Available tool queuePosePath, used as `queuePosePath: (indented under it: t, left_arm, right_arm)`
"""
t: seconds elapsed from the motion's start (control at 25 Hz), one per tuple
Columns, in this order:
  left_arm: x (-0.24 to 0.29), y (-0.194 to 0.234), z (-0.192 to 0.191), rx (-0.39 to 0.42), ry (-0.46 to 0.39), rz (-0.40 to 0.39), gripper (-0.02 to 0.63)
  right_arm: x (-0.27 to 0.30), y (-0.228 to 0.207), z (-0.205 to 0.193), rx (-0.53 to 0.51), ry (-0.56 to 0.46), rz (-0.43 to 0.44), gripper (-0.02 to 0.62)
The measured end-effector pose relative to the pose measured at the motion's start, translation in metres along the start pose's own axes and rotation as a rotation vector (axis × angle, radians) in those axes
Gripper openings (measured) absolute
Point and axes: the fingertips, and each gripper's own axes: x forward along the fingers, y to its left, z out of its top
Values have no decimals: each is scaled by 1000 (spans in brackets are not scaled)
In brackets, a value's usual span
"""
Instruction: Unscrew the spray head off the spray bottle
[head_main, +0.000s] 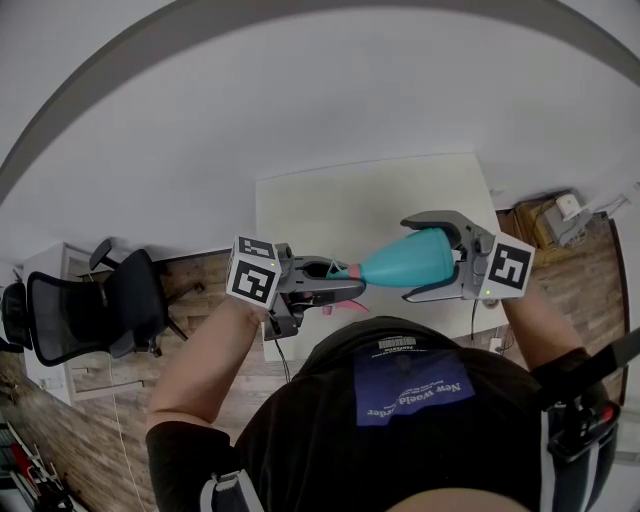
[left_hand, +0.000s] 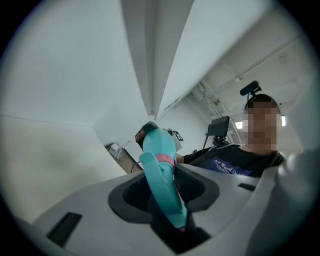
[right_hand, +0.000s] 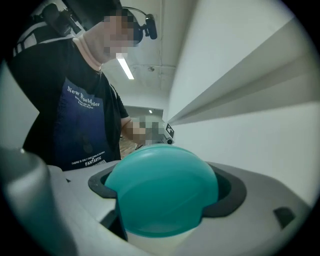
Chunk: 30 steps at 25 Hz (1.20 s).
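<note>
Spray bottle (head_main: 385, 266) level between left claw (head_main: 340, 282), right claw (head_main: 410, 258).

Teal spray bottle (right_hand: 161, 197) in right tongs (right_hand: 168, 186)

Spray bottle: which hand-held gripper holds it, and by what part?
Both: right hand-held gripper clamps the spray bottle by its body; left hand-held gripper grips the spray head.

the person wears a black short-sleeved t-shirt (head_main: 300, 440) with a navy chest panel (head_main: 410, 385) printed in white lettering. black straps (head_main: 588, 385) cross the right shoulder. the left gripper (head_main: 335, 280) and right gripper (head_main: 425, 257) are pale grey with dark-lined jaws, each carrying white marker cubes (head_main: 254, 281) with black squares.
</note>
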Motion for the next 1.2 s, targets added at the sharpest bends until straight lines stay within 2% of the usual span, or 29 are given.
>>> queuePosePath:
  t: [0.12,0.32,0.48,0.64,0.88,1.04,1.2]
  left_arm:
    - [0,-2,0,-45,-23,-33,143]
    - [2,-3,-8,-80,-21,-73,143]
    - [-3,-5,-7,-98,-33,-95,143]
    - [-27,-10,-2,-94,-34,-107,143]
    - [-32,-9,-4,-88,-14,-111,143]
    - [-43,-7,-4,-93,-41,-100,143]
    - [-45,-1,-4,-68,-67,-73,143]
  right_arm:
    - [0,2,2,-50,18,-3,453]
    - [-4,9,-8,-164,153,15,453]
    - [1,8,-2,-200,164,19,453]
    - [23,3,9,-194,185,28,453]
    - [27,-1,9,-164,191,45,453]
    - [9,-15,23,-66,84,-23,453]
    - [-5,-20,15,-28,44,-38,453]
